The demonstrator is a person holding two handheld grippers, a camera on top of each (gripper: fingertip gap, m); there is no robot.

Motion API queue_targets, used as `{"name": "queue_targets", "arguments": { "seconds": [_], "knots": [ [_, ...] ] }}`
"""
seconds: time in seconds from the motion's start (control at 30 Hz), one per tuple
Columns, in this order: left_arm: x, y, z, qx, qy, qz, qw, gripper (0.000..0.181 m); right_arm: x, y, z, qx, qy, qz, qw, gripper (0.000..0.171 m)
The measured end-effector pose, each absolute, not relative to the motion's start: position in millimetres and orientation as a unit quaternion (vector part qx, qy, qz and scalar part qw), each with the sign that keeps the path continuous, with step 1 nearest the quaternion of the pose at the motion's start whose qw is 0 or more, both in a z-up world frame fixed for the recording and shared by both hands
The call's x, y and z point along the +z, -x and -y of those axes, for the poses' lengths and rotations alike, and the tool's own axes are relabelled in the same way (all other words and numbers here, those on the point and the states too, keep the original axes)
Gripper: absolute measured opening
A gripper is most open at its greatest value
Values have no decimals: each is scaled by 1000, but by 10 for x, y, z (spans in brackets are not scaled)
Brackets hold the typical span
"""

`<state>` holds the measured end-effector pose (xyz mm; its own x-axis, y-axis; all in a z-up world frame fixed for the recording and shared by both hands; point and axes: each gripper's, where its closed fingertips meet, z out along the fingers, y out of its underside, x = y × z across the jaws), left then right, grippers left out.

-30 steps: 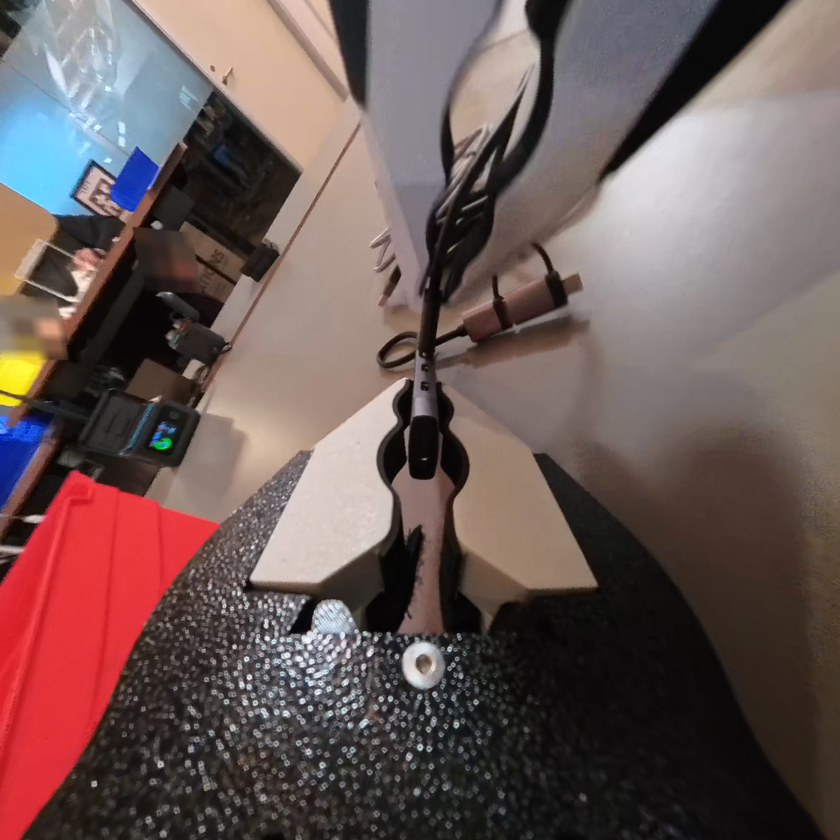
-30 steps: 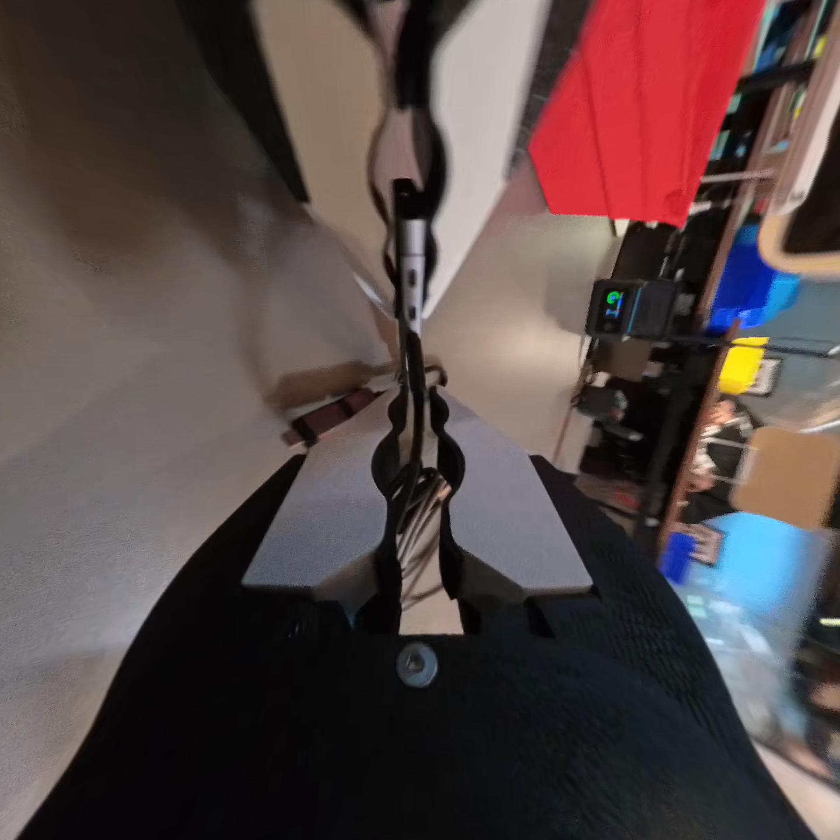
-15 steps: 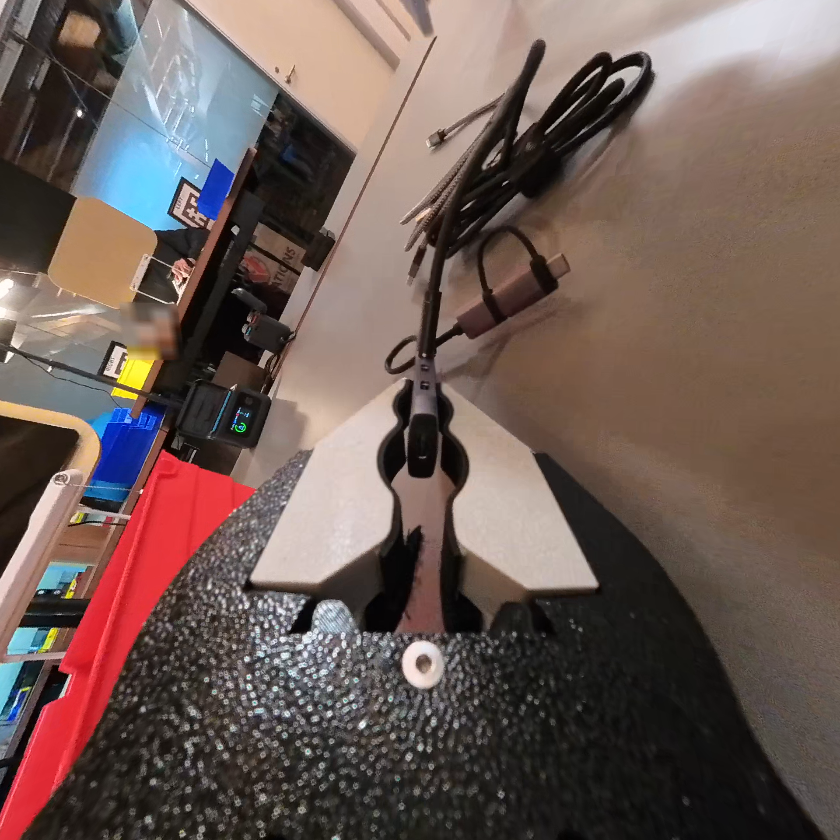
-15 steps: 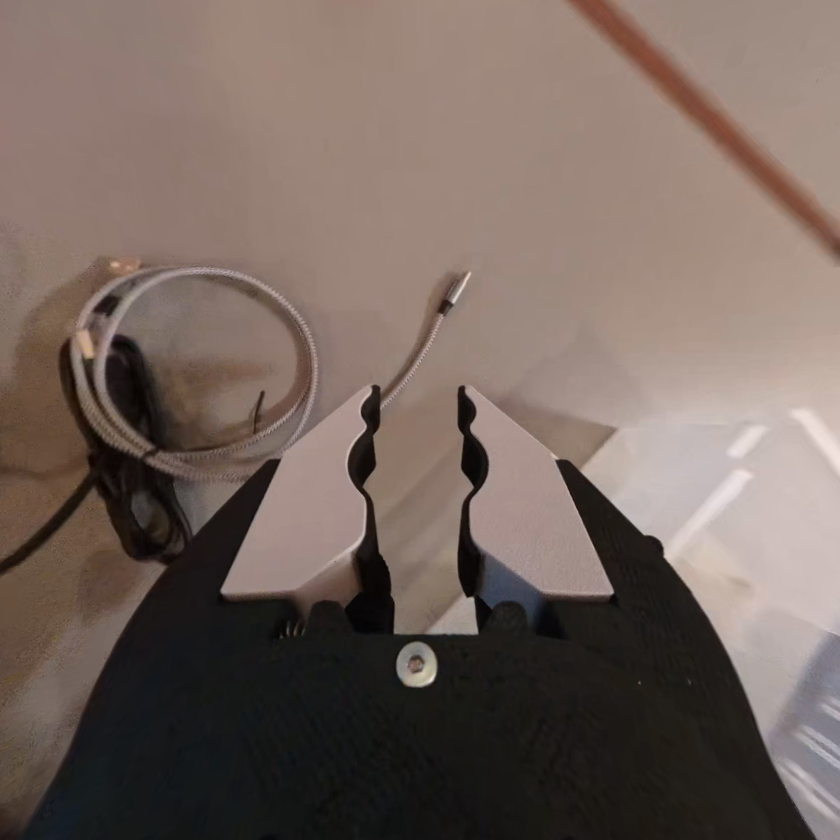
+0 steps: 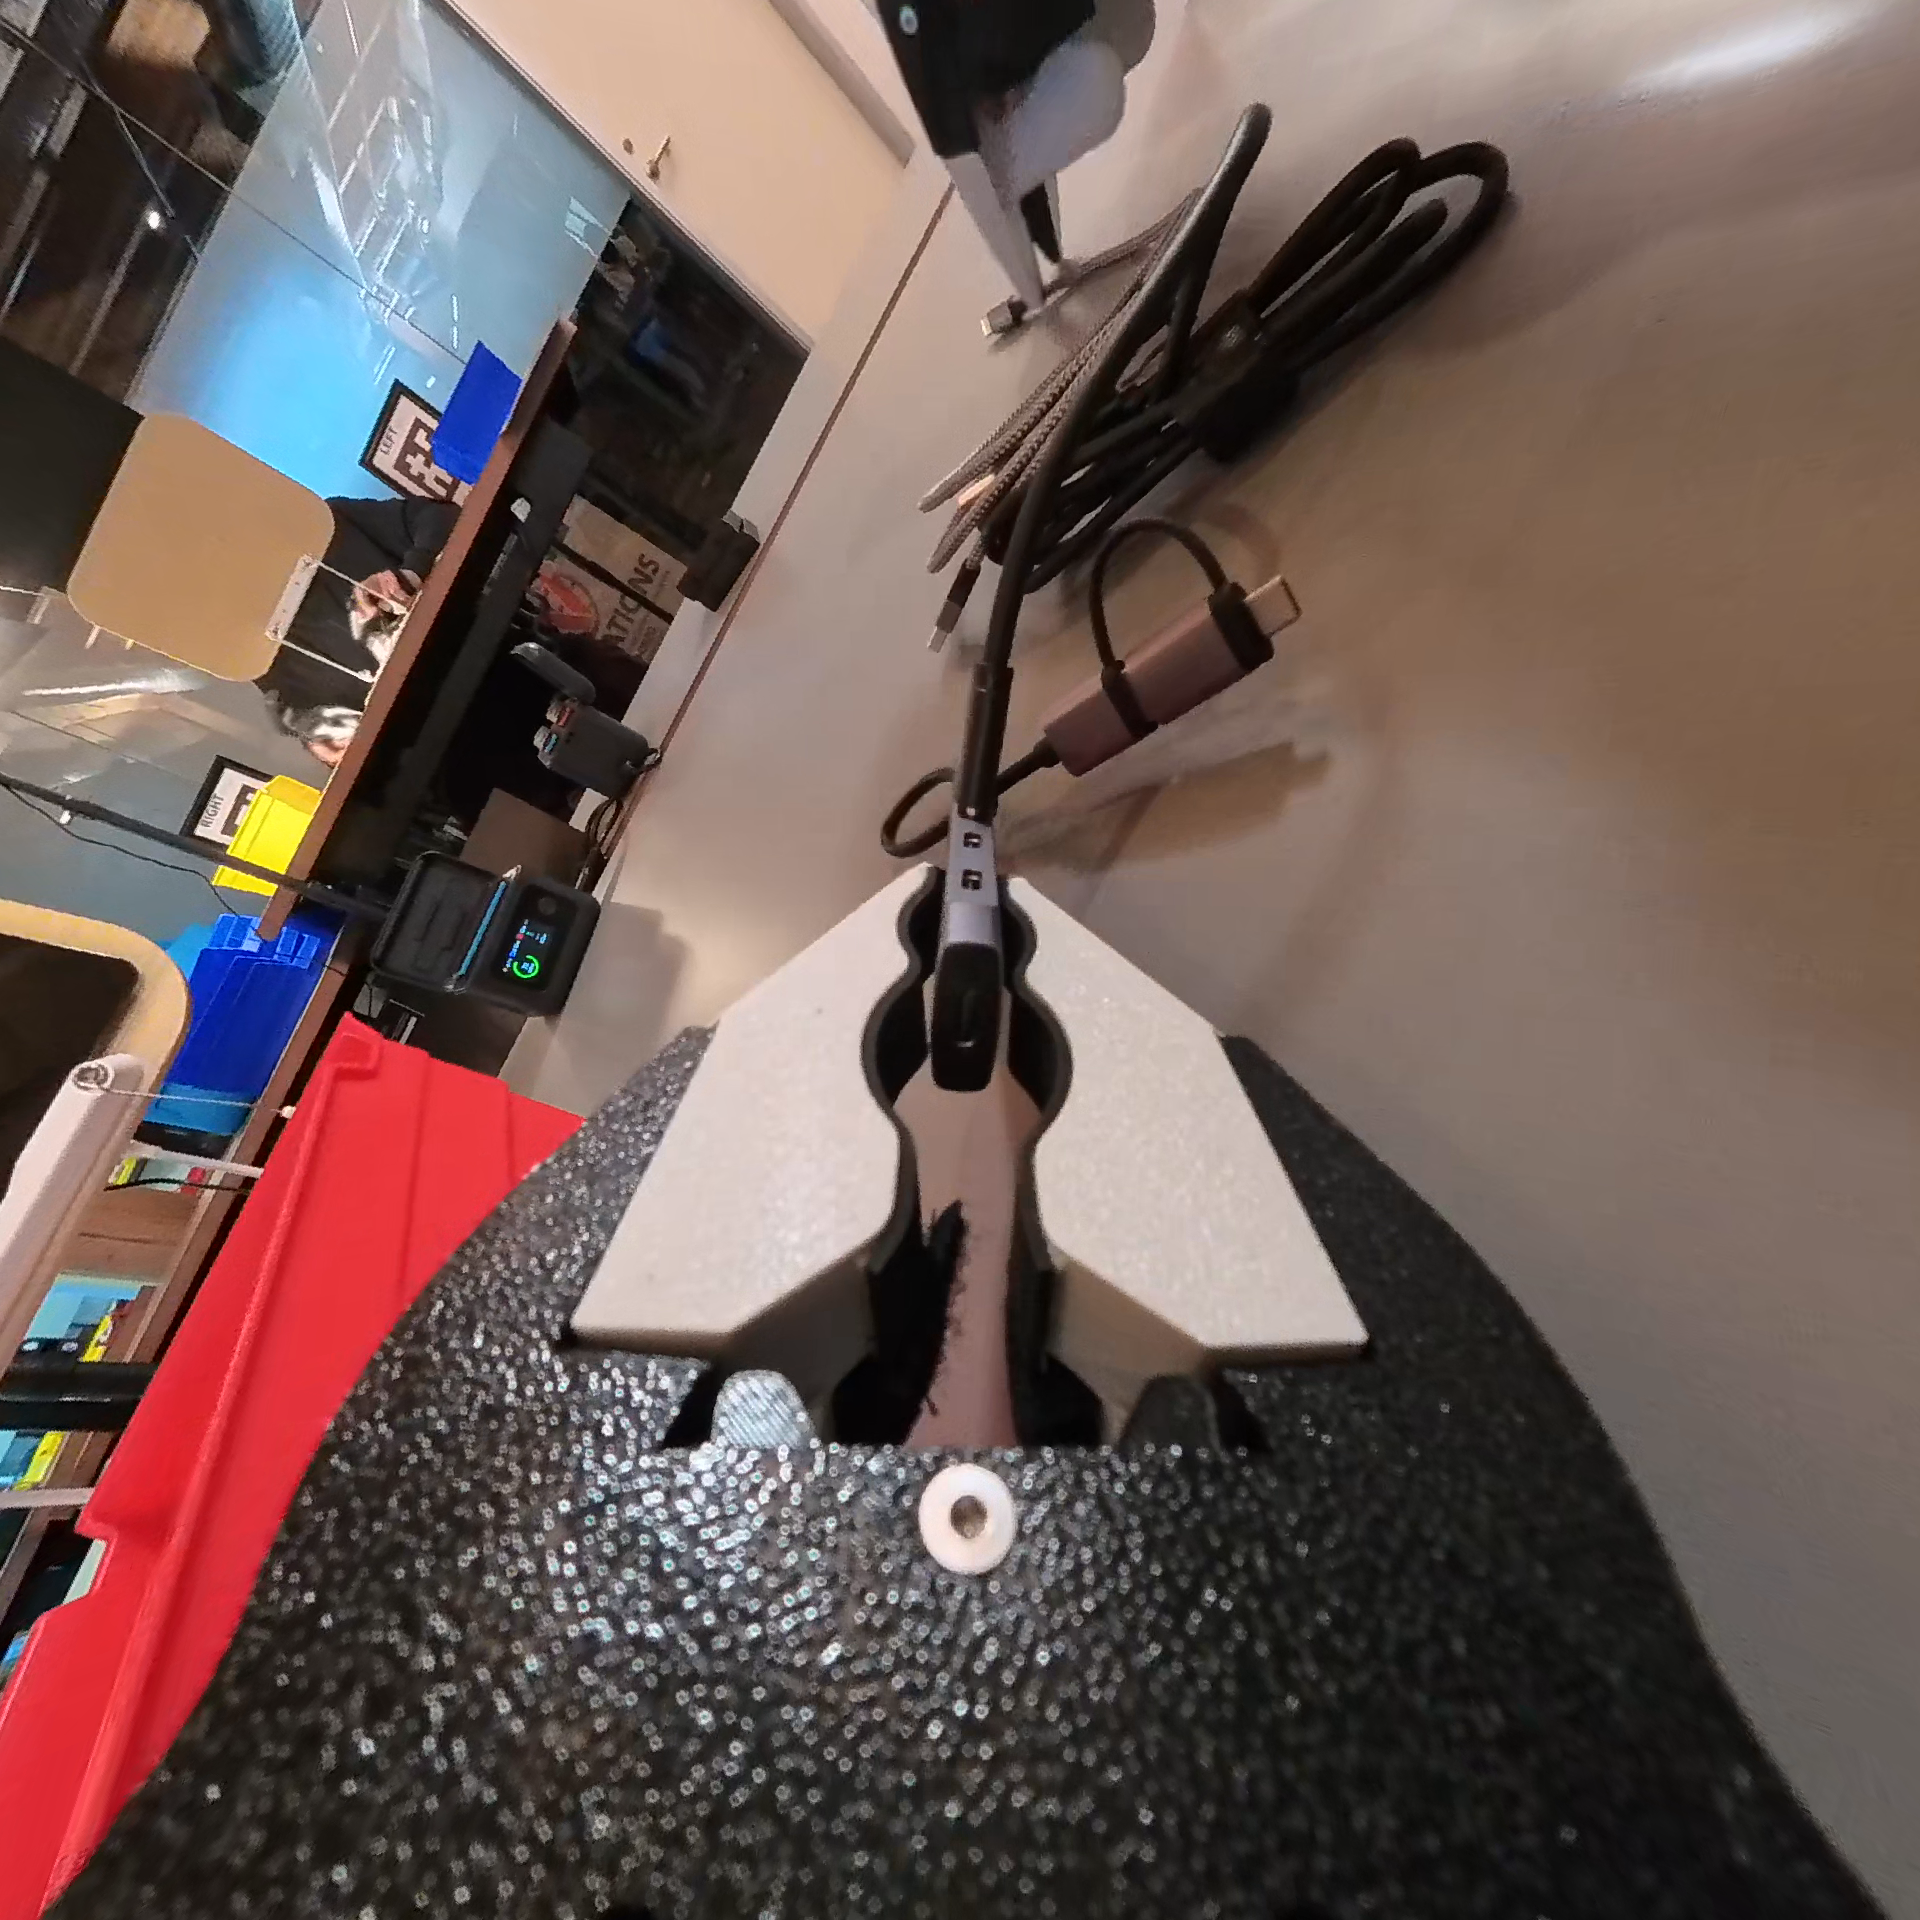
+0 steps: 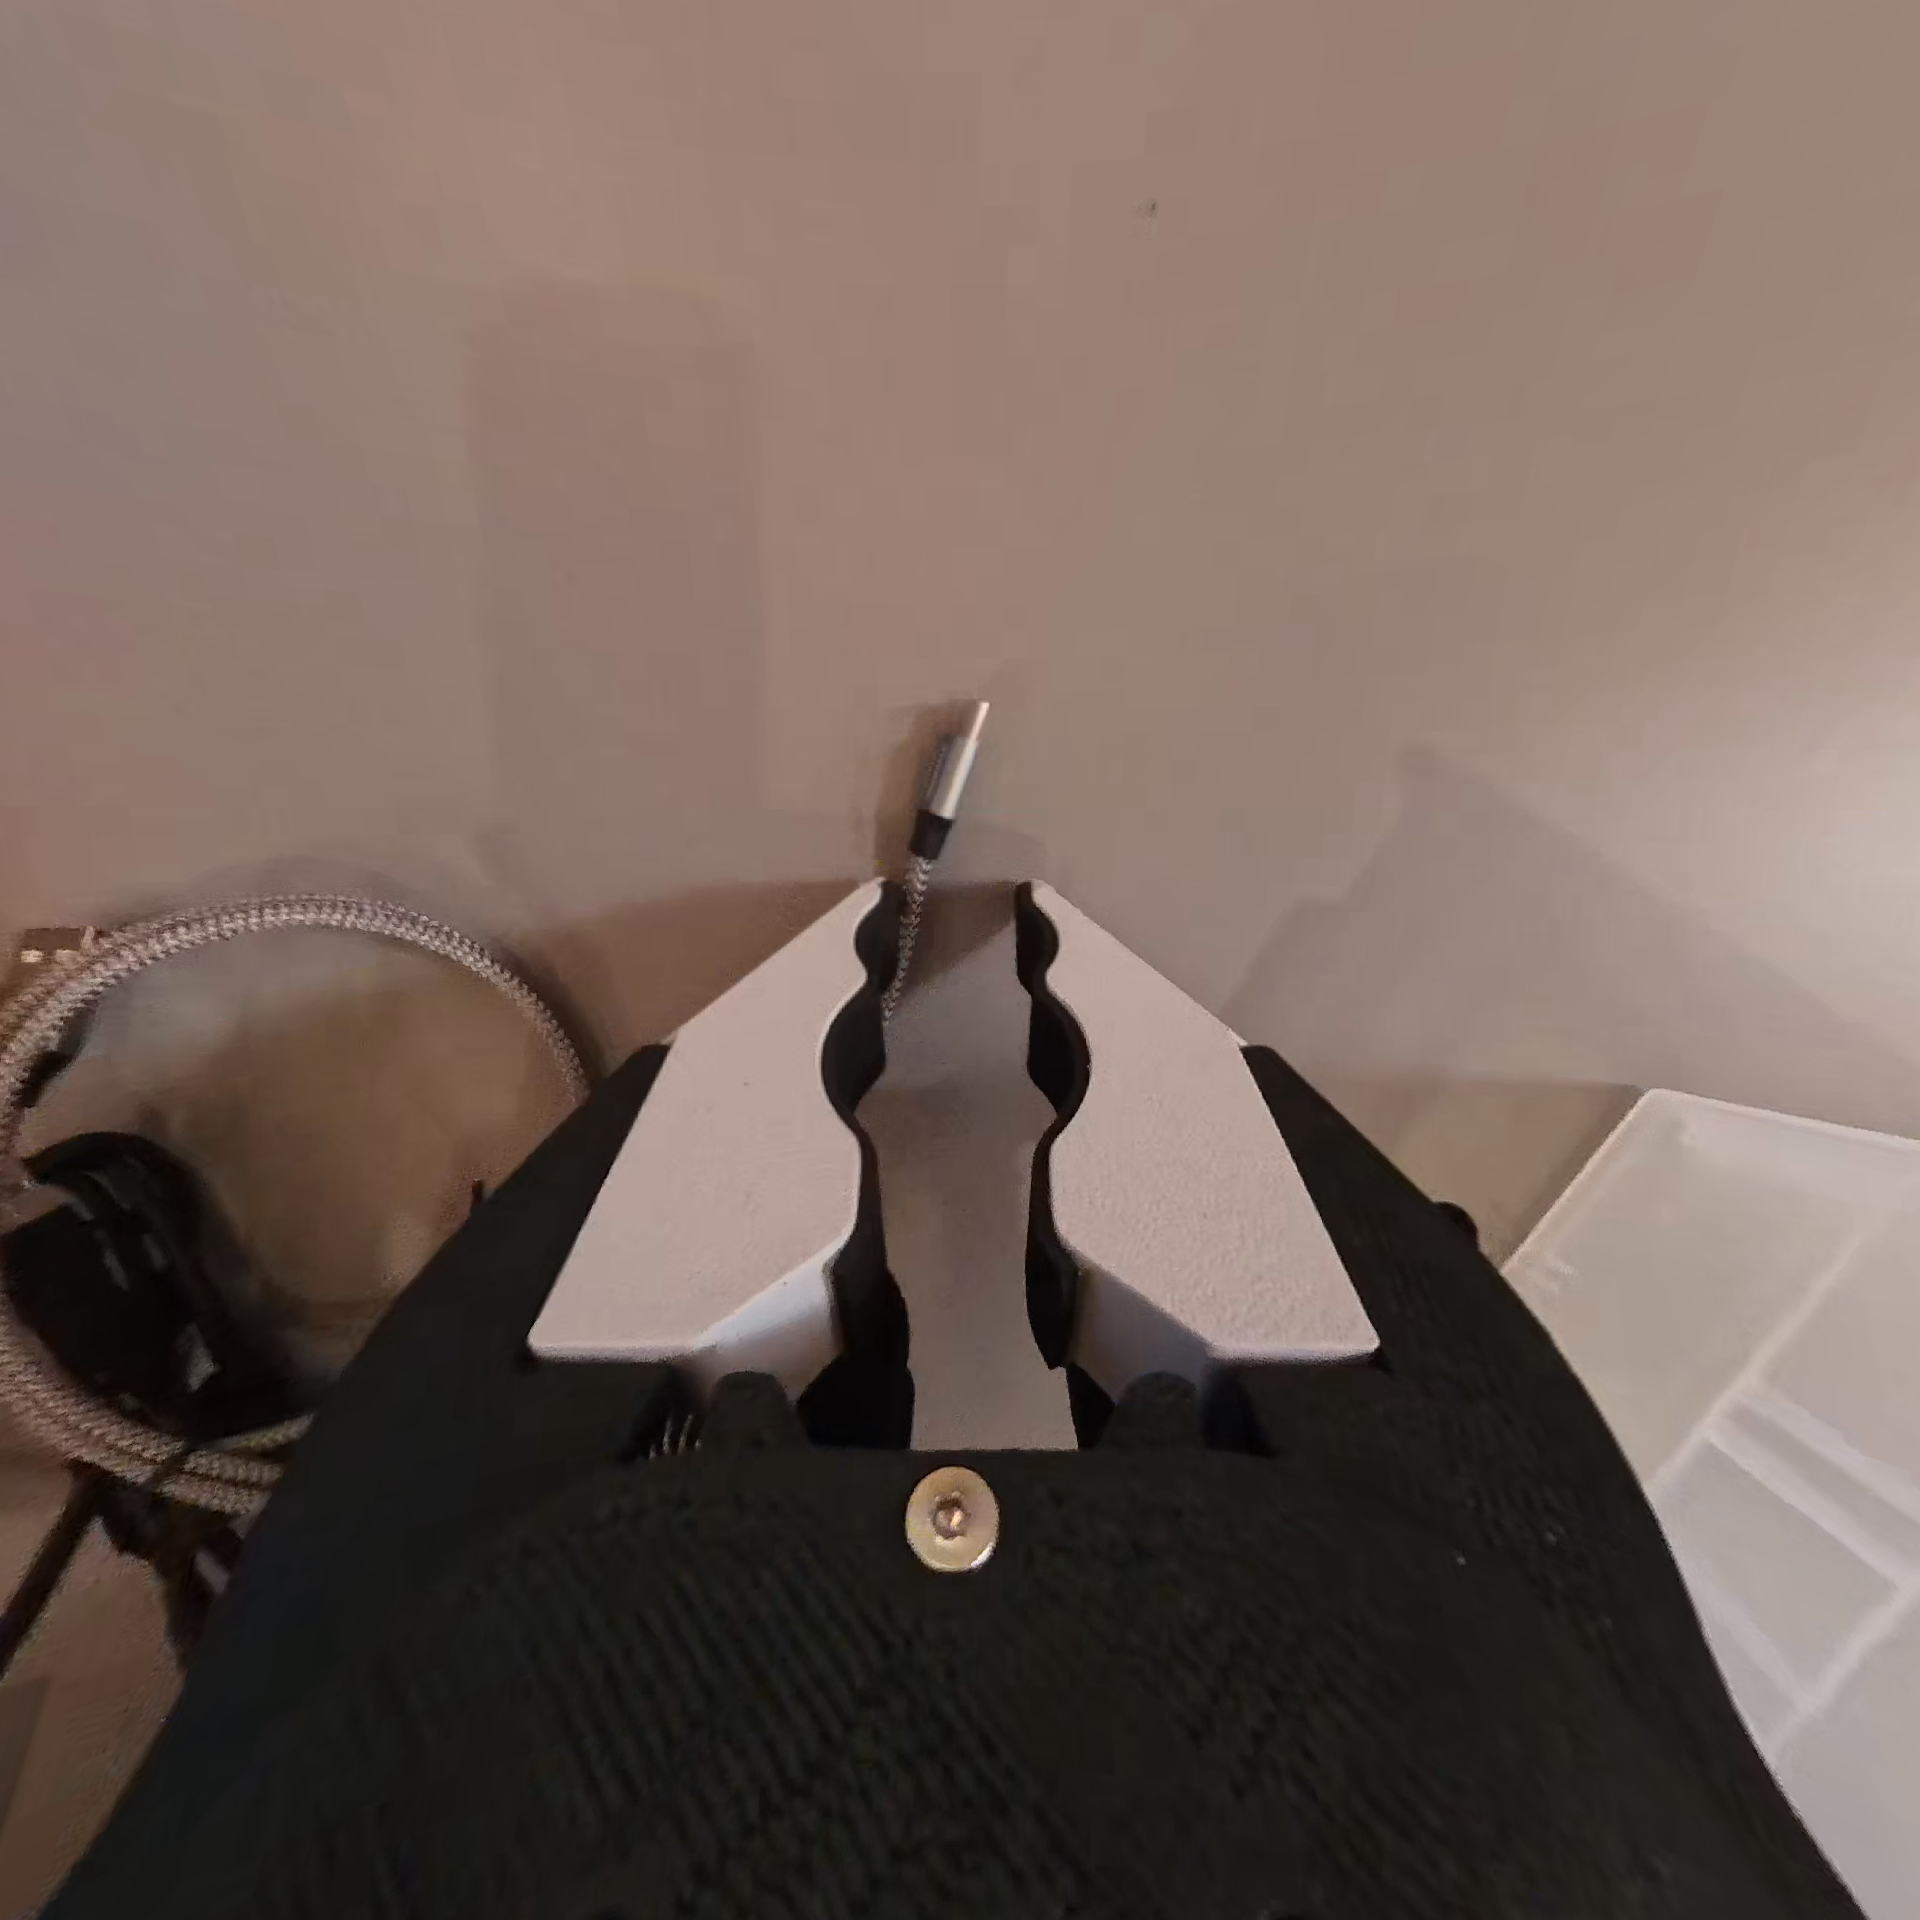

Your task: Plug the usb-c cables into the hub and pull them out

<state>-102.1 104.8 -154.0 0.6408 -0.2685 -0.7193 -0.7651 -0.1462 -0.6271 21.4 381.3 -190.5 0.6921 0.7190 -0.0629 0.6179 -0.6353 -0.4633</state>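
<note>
My left gripper [image 5: 961,894] is shut on the slim grey hub [image 5: 971,935] and holds it edge-on above the beige table. The hub's black lead [image 5: 1049,499] runs up to a bundle of black cables [image 5: 1340,301]. A pinkish-grey adapter plug with a USB-C tip [image 5: 1164,675] lies just beyond the hub. My right gripper [image 6: 951,894] is open and low over the table. A silver braided cable [image 6: 902,956] runs between its fingers, close to the left one. The cable's USB-C plug [image 6: 951,774] lies just past the fingertips. The right gripper also shows far off in the left wrist view [image 5: 1018,114].
The braided cable's coil [image 6: 312,925] and a strapped black bundle [image 6: 114,1236] lie at the left. A translucent plastic box [image 6: 1745,1351] stands at the right. A red bin [image 5: 260,1299] and a small black device with a lit screen [image 5: 488,935] are left of my left gripper. The grippers' ends are close to 30 cm from one another.
My right gripper let go of the cables it held by the hub, opened, and came down over the braided cable, closing in on its plug. My left gripper still holds the hub.
</note>
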Motion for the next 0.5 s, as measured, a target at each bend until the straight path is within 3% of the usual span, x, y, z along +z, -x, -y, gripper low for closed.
{"name": "queue_targets", "arguments": {
  "seconds": [0.13,0.23,0.5],
  "knots": [
    [-1531,1035,-1051,221,727,-348,549,7,-1917,-198,-3734,93,876,421,215,3],
    [-1534,1052,-1055,218,732,-342,548,7,-1897,-130,-3624,85,854,463,222,1],
    [-1526,1272,-1088,175,780,-242,550,8,-1120,361,-2787,26,623,662,417,0]
  ]
}}
